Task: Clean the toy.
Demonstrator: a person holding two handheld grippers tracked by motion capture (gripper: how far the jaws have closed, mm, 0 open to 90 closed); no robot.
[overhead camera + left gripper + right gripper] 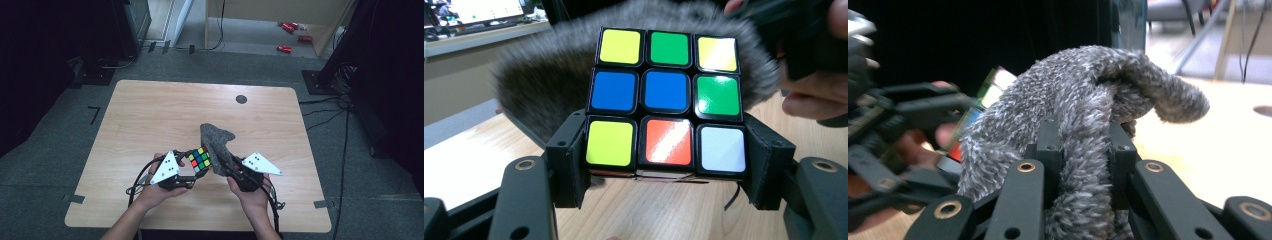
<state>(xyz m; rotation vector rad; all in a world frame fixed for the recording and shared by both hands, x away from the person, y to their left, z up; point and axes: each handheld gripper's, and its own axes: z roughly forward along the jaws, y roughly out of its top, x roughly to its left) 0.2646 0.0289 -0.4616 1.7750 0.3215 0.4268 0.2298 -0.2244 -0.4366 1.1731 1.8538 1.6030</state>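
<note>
L claw (666,165) clamps the puzzle cube (666,100) by its bottom row; R claw (1083,150) pinches the grey fuzzy cloth (1088,100), pressed against cube, above desk (150,115).

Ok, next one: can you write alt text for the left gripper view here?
A scrambled puzzle cube is clamped at its bottom row between the two black jaws of the left hand-held gripper, its face showing yellow, green, blue, orange and white stickers. A fuzzy grey cloth sits right behind it, above a wooden table.
</note>
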